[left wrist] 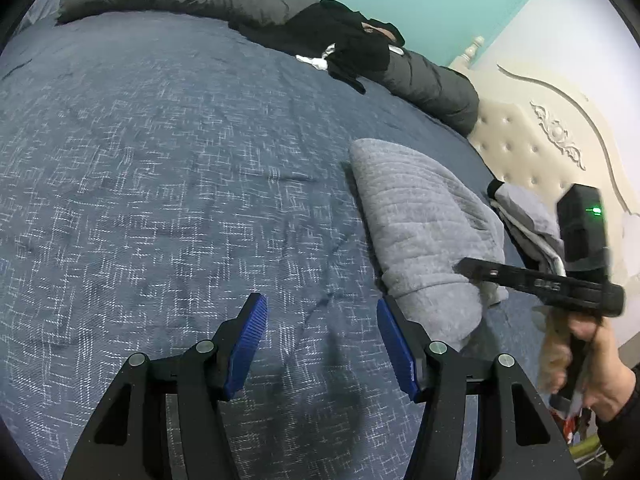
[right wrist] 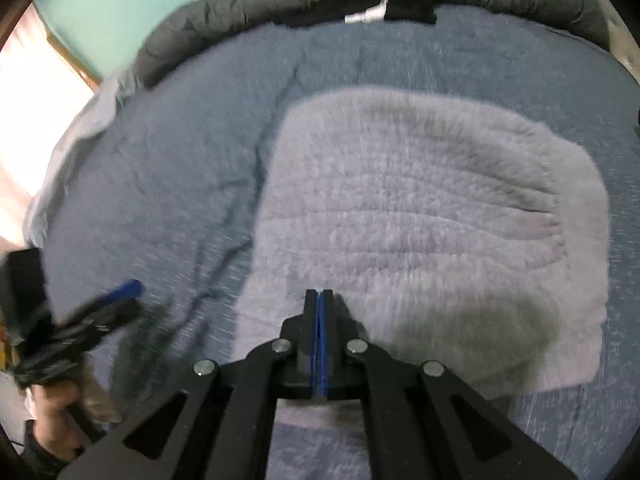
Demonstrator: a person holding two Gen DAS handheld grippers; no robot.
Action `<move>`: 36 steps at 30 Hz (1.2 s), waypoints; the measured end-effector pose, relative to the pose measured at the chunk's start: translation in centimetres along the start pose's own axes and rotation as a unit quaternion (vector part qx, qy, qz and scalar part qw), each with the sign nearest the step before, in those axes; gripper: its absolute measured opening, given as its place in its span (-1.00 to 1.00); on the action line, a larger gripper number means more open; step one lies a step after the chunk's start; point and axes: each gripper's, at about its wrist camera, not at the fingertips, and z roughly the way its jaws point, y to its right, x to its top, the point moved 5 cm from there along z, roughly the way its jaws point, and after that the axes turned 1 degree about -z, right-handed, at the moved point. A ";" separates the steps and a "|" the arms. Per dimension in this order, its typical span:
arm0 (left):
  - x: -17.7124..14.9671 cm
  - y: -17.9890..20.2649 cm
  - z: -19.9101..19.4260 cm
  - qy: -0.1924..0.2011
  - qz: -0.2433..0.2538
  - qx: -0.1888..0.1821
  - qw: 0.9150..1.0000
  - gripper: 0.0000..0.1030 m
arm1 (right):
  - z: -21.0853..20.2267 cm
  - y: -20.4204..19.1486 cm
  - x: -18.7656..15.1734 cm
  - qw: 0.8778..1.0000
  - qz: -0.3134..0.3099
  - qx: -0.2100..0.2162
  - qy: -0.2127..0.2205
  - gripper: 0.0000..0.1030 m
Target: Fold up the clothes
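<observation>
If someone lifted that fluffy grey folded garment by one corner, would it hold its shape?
Probably not: the grey garment looks soft and fleecy, so it would likely droop and unfold. Its fuzzy surface suggests it would grip rather than slide on the bedspread.

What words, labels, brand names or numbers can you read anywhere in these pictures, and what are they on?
No text can be read.
The right gripper has small pale marks on its side in the left wrist view, too blurred to read.
The green light on its camera is a lamp, not a sign.
The grey garment, blue bedspread and black clothes show no label.
</observation>
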 end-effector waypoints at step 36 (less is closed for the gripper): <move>2.4 1.3 -11.1 0.048 0.023 0.026 0.998 0.20 | -0.3 2.1 -7.8 0.951 0.292 0.090 0.051 0.50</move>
